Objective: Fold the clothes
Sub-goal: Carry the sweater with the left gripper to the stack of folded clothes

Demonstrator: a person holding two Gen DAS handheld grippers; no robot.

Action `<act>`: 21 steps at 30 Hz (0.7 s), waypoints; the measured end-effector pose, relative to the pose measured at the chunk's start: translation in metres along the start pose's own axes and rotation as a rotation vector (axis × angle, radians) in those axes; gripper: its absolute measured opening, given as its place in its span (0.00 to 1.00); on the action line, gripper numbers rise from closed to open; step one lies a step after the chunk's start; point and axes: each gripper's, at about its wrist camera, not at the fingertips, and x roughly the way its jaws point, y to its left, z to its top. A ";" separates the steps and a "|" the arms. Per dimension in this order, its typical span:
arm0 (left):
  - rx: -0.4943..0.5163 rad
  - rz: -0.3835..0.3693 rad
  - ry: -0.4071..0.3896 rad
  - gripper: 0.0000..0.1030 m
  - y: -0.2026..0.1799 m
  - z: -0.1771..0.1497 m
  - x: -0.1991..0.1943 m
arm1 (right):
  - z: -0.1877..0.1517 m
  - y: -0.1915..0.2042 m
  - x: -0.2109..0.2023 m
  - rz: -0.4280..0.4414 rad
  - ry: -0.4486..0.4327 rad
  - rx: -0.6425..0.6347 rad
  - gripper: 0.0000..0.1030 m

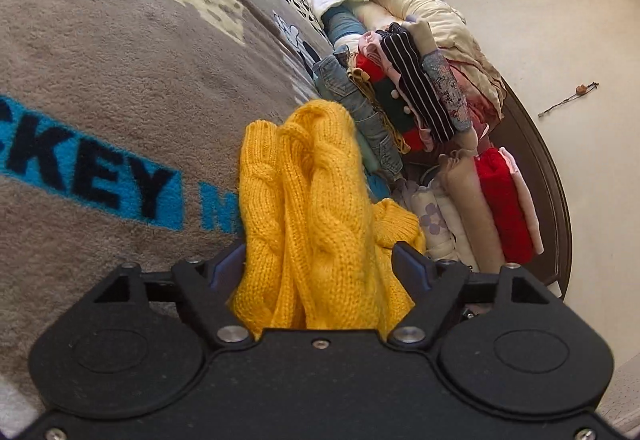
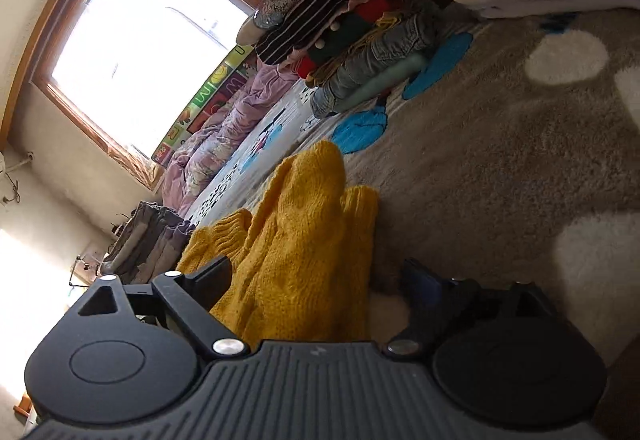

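Left gripper (image 1: 320,264): fingers standing partly apart, bunched yellow knit sweater (image 1: 312,200) filling the gap between them and being held.
Right gripper (image 2: 316,280): standing wide; sweater (image 2: 296,240) lying against its left finger (image 2: 212,276) only, right finger (image 2: 424,280) bare; grip cannot be told.
Sweater: hanging bunched over the grey carpet (image 1: 100,60).
Folded stack (image 1: 400,100): sitting farther off, jeans and striped items, at the carpet's edge.
Window (image 2: 132,40): glaring, far left.

The carpet (image 1: 100,88) is viewed closely from both tilted wrist cameras; the folded clothes stack (image 1: 404,96) (image 2: 340,40) and yellow sweater (image 1: 312,216) (image 2: 304,240) are shared.
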 end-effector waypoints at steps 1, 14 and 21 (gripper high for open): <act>-0.006 0.006 -0.001 0.77 0.002 -0.004 -0.001 | -0.003 -0.002 0.003 0.008 0.011 0.005 0.90; -0.078 -0.148 -0.051 0.58 -0.047 -0.011 0.032 | 0.017 0.007 -0.018 0.241 0.003 0.020 0.60; -0.197 -0.217 -0.076 0.58 -0.112 -0.020 0.125 | 0.134 -0.026 -0.043 0.175 -0.011 0.059 0.60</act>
